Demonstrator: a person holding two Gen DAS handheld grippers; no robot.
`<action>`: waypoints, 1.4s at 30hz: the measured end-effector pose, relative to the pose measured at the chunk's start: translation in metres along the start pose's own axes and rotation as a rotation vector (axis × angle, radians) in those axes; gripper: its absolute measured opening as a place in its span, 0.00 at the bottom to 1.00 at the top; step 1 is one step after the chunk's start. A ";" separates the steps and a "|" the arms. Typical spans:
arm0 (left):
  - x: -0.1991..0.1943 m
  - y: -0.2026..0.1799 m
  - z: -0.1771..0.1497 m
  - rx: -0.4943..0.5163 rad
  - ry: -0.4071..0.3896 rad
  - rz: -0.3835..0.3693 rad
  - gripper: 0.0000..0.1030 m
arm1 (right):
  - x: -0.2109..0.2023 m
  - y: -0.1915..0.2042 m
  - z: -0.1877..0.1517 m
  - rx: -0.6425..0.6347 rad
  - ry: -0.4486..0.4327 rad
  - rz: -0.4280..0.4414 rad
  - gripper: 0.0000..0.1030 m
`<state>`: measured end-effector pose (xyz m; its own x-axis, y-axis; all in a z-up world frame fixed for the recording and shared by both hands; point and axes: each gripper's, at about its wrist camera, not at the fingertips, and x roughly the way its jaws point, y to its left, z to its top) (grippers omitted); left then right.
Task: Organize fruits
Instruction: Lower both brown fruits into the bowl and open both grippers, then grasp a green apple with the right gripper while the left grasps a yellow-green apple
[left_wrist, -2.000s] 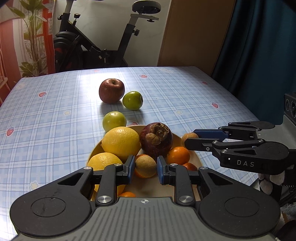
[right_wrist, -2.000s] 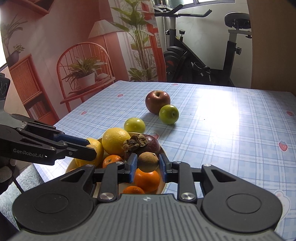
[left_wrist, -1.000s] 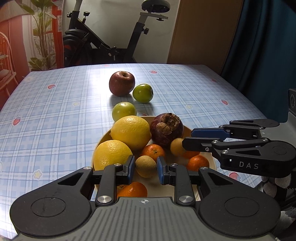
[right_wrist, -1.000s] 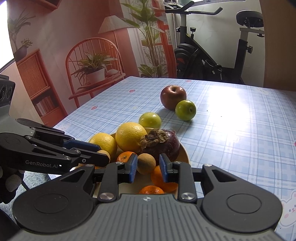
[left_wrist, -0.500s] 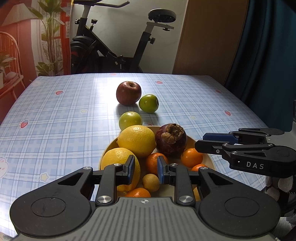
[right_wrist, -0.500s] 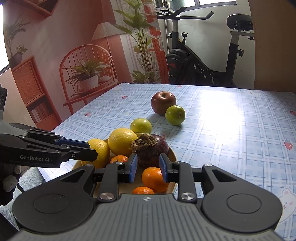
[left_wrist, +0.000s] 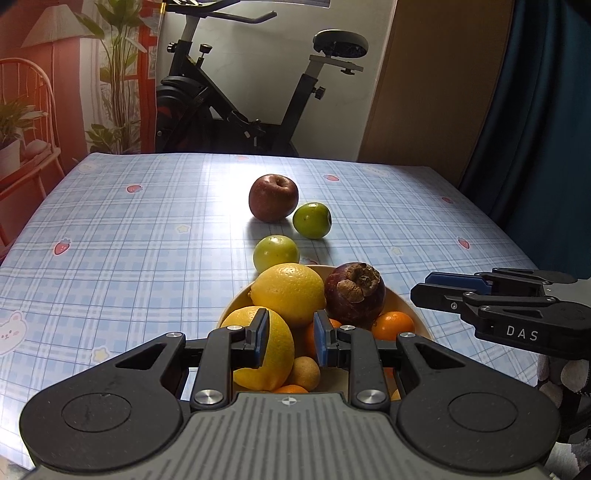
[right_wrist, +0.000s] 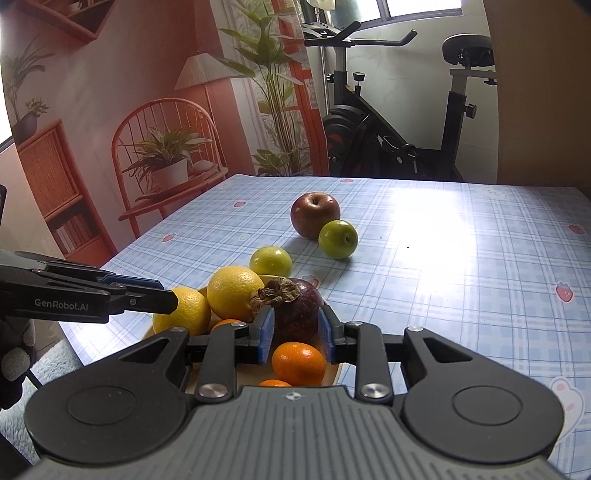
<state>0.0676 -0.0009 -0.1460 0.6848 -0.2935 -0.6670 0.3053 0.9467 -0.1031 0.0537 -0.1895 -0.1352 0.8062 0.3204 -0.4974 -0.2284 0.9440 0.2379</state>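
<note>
A beige bowl (left_wrist: 419, 326) at the table's near edge holds two yellow citrus (left_wrist: 288, 293), a dark mangosteen (left_wrist: 354, 297), several mandarins (left_wrist: 392, 325) and a small brown fruit (left_wrist: 304, 371). Beyond it, on the cloth, lie a red apple (left_wrist: 273, 198) and two green apples (left_wrist: 312, 219) (left_wrist: 276, 253). My left gripper (left_wrist: 288, 339) hovers over the bowl's near side, jaws narrow with nothing between them. My right gripper (right_wrist: 295, 332) hangs just before the mangosteen (right_wrist: 295, 306) and above a mandarin (right_wrist: 299, 362), jaws equally narrow and empty.
The blue checked tablecloth (left_wrist: 147, 240) stretches left of and behind the fruit. An exercise bike (left_wrist: 229, 110) stands past the far edge, a dark curtain (left_wrist: 535, 129) at the right. The right gripper (left_wrist: 419, 291) reaches in from the bowl's right, the left gripper (right_wrist: 168, 295) from its left.
Both grippers drew back and tilted up from the bowl. The small brown fruit seen between each pair of pads a second ago is gone from there; one lies in the bowl.
</note>
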 end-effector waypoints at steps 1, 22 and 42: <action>0.000 0.000 0.001 -0.002 -0.002 0.002 0.26 | 0.000 -0.001 0.001 0.000 -0.003 -0.003 0.29; 0.039 0.028 0.086 -0.069 -0.051 0.004 0.26 | 0.039 -0.044 0.065 -0.067 -0.077 -0.069 0.29; 0.109 0.046 0.099 -0.123 0.050 -0.034 0.26 | 0.129 -0.063 0.073 -0.098 0.050 0.020 0.35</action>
<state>0.2219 -0.0024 -0.1499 0.6407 -0.3220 -0.6970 0.2423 0.9462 -0.2144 0.2122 -0.2137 -0.1538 0.7731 0.3403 -0.5352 -0.2985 0.9398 0.1664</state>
